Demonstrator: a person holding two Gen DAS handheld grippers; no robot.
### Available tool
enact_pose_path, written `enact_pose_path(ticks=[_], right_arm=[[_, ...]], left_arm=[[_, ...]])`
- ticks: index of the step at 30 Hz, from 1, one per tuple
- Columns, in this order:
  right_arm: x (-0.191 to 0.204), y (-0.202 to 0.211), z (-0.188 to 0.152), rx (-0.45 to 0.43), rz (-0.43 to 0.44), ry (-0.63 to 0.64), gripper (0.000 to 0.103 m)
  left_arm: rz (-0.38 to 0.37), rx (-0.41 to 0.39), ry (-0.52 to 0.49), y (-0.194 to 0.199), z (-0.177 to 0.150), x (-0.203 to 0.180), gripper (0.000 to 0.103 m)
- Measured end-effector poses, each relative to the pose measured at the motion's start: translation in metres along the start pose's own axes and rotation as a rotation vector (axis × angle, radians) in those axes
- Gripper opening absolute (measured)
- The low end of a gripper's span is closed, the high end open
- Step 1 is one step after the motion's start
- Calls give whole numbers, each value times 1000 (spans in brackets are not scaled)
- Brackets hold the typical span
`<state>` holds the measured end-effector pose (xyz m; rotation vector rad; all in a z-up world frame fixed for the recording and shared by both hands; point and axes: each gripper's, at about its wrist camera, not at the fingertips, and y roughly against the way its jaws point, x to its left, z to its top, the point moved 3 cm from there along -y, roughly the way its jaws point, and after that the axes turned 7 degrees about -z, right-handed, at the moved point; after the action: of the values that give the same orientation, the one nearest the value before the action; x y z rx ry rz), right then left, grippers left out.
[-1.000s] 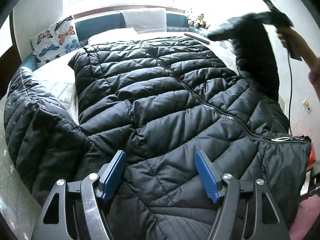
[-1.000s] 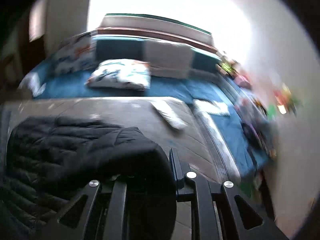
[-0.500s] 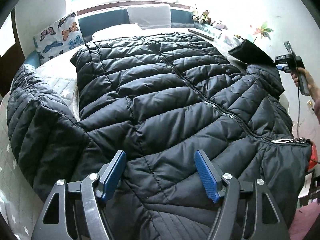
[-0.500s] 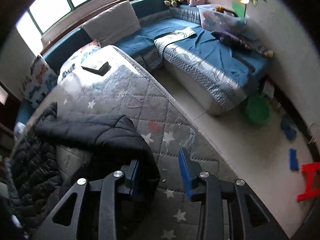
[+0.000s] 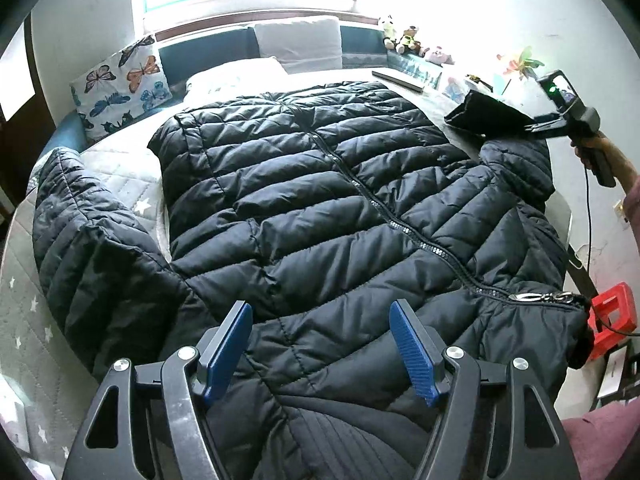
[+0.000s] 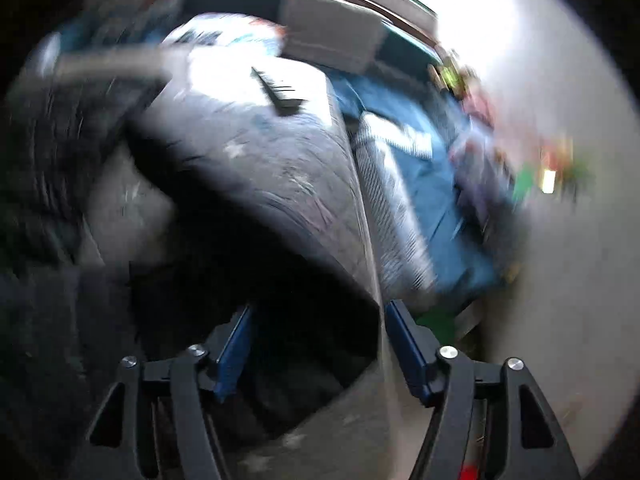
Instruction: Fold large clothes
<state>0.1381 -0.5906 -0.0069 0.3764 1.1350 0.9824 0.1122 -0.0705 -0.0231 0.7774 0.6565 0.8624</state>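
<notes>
A black quilted puffer jacket (image 5: 304,208) lies front up and zipped on the grey star-patterned bed (image 5: 120,176). Its left sleeve (image 5: 80,240) lies spread out to the side. My left gripper (image 5: 320,344) is open and empty, just above the jacket's collar end. In the left wrist view my right gripper (image 5: 532,126) is at the far right with the cuff of the right sleeve (image 5: 480,116) between its fingers. The right wrist view is blurred: its blue pads (image 6: 404,344) stand apart with dark sleeve fabric (image 6: 280,288) between them.
A butterfly cushion (image 5: 120,80) and white pillows (image 5: 296,40) line the headboard. A dark flat object (image 5: 396,80) lies on the bed's far right. Soft toys (image 5: 404,38) sit on the blue bench (image 6: 420,160) by the wall. A red plastic piece (image 5: 612,316) lies on the floor.
My right gripper swung the sleeve down from high above the jacket and out to the right, and its jaws have spread apart. The left gripper has stayed open over the collar.
</notes>
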Motion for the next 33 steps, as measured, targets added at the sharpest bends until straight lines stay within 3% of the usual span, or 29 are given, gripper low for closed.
enact_pose_path(ticks=[2, 4, 7, 11, 15, 18, 22, 27, 29, 31, 33], right_arm=[[18, -4, 12, -24, -65, 103, 76], [19, -12, 22, -34, -64, 94, 76], [-14, -21, 37, -52, -107, -61, 76], [-81, -16, 32, -72, -195, -319, 76], [-101, 12, 13, -118, -75, -389, 76], [-77, 42, -3, -162, 83, -318, 76], [-19, 72, -17, -184, 376, -233, 76], [81, 91, -41, -128, 621, -59, 76], [113, 86, -54, -82, 653, 17, 76], [144, 76, -73, -27, 552, 124, 76], [155, 80, -82, -44, 464, 199, 76]], left_arm=[[-3, -1, 12, 0, 2, 0, 75], [-5, 2, 20, -1, 3, 0, 75], [7, 10, 23, -1, 4, 1, 75], [3, 7, 36, 1, 4, 6, 75], [-42, 4, 42, -1, 10, 3, 75], [-89, -8, 1, -5, 20, -15, 75], [-168, -3, -45, -16, 26, -43, 75], [-264, 91, -108, -44, 9, -82, 75], [-238, 109, -147, -51, -3, -92, 75], [-228, 139, -152, -57, -15, -96, 75], [-234, 145, -136, -52, -20, -94, 75]])
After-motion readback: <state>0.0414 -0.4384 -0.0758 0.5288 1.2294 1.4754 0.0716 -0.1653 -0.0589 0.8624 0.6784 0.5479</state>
